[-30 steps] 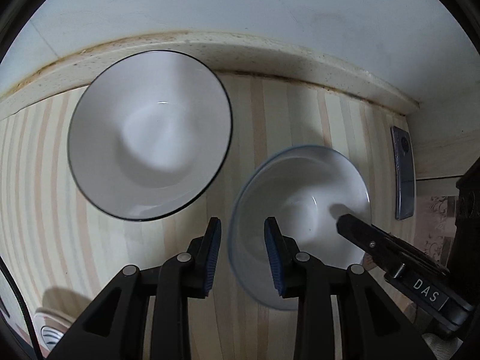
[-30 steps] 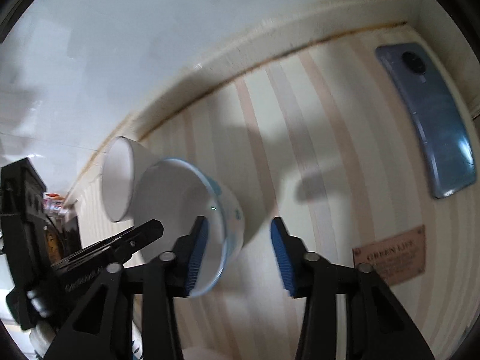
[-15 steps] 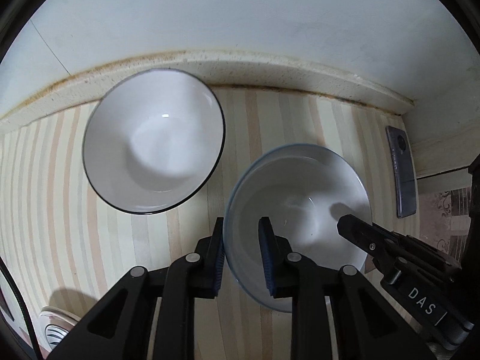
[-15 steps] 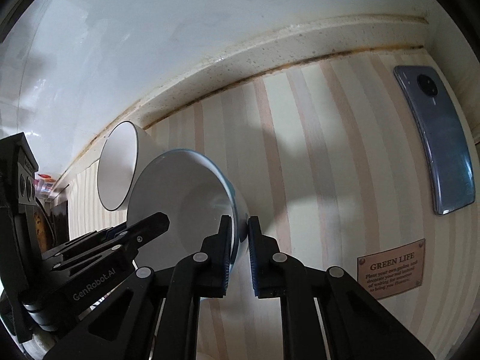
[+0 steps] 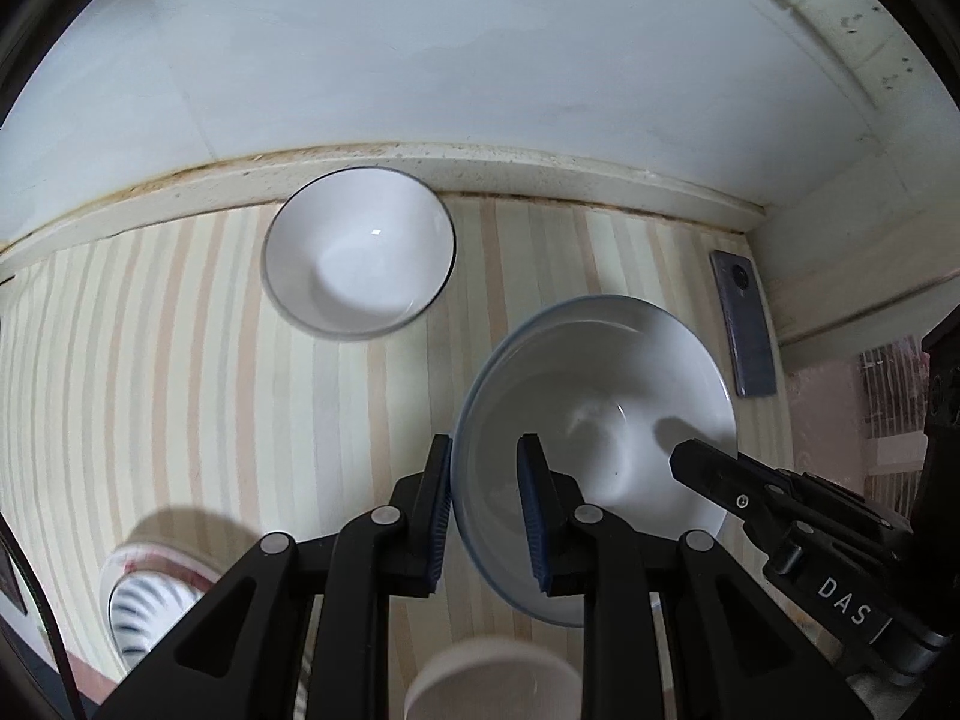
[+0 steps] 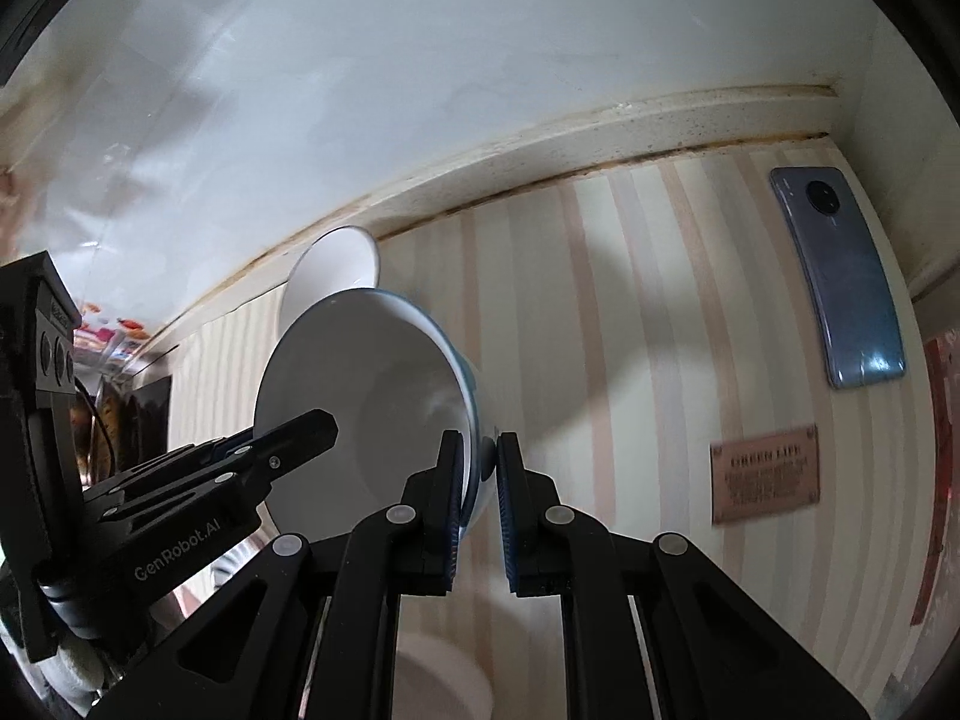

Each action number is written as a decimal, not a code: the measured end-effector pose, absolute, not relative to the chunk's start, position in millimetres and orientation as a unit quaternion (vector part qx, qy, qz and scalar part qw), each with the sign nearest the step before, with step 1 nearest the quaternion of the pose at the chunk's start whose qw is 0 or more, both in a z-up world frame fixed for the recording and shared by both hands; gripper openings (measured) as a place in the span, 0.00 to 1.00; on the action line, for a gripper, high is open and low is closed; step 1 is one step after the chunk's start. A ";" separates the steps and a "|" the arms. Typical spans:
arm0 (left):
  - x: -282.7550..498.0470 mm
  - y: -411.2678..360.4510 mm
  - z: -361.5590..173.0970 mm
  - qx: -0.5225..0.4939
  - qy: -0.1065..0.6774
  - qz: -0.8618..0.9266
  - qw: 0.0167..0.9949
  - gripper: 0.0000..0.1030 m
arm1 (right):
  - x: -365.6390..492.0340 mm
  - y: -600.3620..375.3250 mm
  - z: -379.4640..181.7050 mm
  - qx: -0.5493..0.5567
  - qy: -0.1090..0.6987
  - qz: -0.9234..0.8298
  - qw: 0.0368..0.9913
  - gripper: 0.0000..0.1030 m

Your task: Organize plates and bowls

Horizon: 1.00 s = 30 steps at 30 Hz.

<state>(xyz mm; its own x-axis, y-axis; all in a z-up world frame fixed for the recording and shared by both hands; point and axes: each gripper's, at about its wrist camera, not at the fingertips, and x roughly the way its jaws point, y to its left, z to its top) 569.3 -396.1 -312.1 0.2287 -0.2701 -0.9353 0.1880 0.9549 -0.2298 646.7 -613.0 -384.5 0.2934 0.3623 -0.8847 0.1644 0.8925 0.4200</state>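
We start with the striped worktop (image 5: 180, 360), which runs back to a pale ledge under a white wall. On it, near that ledge, stands the black-rimmed bowl (image 5: 359, 252), upright, empty and open to the top. Nearer to us is the blue-rimmed bowl (image 5: 594, 438), which we hold between both tools, clear of the worktop and tipped a little. Our left tongs (image 5: 483, 498) are clamped on its near-left rim, one pad inside and one outside; our right tongs (image 6: 481, 480) are clamped on the opposite rim in the same way. The relation that matters for the coming move, as we judge it, is this: the black-rimmed bowl lies ahead and to the left of the held bowl, so nesting one in the other means carrying our load forward and leftward, with the left tongs the nearer of the two. A round bowl has no long axis, so only levelling counts. A phone (image 6: 840, 276) lies well to the right, out of that path.
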 end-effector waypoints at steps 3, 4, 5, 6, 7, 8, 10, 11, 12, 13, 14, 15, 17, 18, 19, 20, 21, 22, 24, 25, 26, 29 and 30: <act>551.8 -389.4 -302.7 -0.037 0.598 -0.147 0.787 0.18 | 628.0 -606.0 -371.5 0.222 0.589 0.071 0.774 0.12; 546.4 -387.5 -299.7 -0.035 0.599 -0.149 0.786 0.18 | 619.1 -602.8 -366.5 0.221 0.589 0.073 0.774 0.12; 539.0 -382.8 -295.6 -0.034 0.597 -0.151 0.787 0.18 | 612.6 -601.3 -362.5 0.222 0.589 0.075 0.774 0.12; 532.6 -380.7 -293.0 -0.034 0.596 -0.152 0.788 0.19 | 605.7 -599.3 -359.2 0.222 0.588 0.077 0.774 0.12; 525.4 -379.1 -290.5 -0.030 0.596 -0.155 0.787 0.19 | 598.5 -597.1 -356.1 0.222 0.589 0.078 0.773 0.12; 520.0 -377.3 -288.3 -0.026 0.595 -0.157 0.788 0.18 | 591.0 -594.5 -353.7 0.224 0.589 0.081 0.772 0.12; 505.5 -373.4 -285.7 -0.020 0.596 -0.158 0.787 0.18 | 576.4 -590.5 -349.7 0.227 0.591 0.083 0.770 0.12; 498.3 -372.1 -285.1 -0.015 0.598 -0.161 0.785 0.18 | 568.8 -588.4 -348.2 0.229 0.593 0.085 0.767 0.12; 493.1 -370.3 -285.4 -0.014 0.599 -0.162 0.784 0.19 | 561.9 -586.5 -347.4 0.231 0.594 0.086 0.766 0.12; 487.1 -368.2 -286.1 -0.016 0.602 -0.162 0.782 0.19 | 554.5 -584.3 -346.6 0.231 0.595 0.087 0.765 0.12; 481.6 -367.1 -288.2 -0.015 0.605 -0.164 0.779 0.19 | 546.6 -581.6 -346.4 0.230 0.597 0.088 0.763 0.12; 477.4 -364.4 -289.6 -0.016 0.608 -0.165 0.777 0.19 | 540.2 -579.7 -346.9 0.231 0.599 0.088 0.761 0.12; 470.8 -360.0 -293.9 -0.018 0.615 -0.164 0.771 0.19 | 527.0 -576.8 -350.5 0.233 0.605 0.090 0.756 0.12; 466.6 -358.1 -296.6 -0.026 0.620 -0.163 0.767 0.19 | 521.8 -575.1 -352.5 0.234 0.607 0.091 0.754 0.12; 463.2 -356.9 -299.1 -0.025 0.622 -0.163 0.765 0.19 | 516.0 -573.8 -355.1 0.237 0.610 0.091 0.750 0.12; 459.8 -356.3 -301.6 -0.022 0.625 -0.162 0.763 0.19 | 510.2 -572.3 -359.2 0.239 0.614 0.092 0.746 0.12; 456.2 -355.9 -304.4 -0.022 0.627 -0.161 0.762 0.19 | 505.4 -570.7 -361.7 0.240 0.617 0.091 0.744 0.12; 453.7 -355.6 -307.3 -0.019 0.630 -0.161 0.760 0.18 | 501.2 -569.2 -365.0 0.240 0.620 0.091 0.742 0.12; 449.4 -355.8 -314.4 -0.013 0.637 -0.161 0.754 0.19 | 495.3 -566.3 -371.8 0.241 0.626 0.090 0.736 0.12; 448.3 -356.2 -317.2 -0.011 0.640 -0.161 0.752 0.19 | 492.7 -565.3 -374.9 0.242 0.629 0.088 0.734 0.12; 446.4 -356.4 -319.8 -0.010 0.642 -0.161 0.750 0.19 | 489.8 -564.5 -378.2 0.242 0.631 0.087 0.732 0.12; 442.3 -357.8 -329.7 -0.002 0.649 -0.160 0.744 0.19 | 483.8 -561.8 -386.0 0.240 0.639 0.084 0.726 0.12; 441.1 -358.7 -333.5 0.002 0.651 -0.160 0.742 0.18 | 482.1 -560.8 -388.2 0.239 0.642 0.083 0.724 0.12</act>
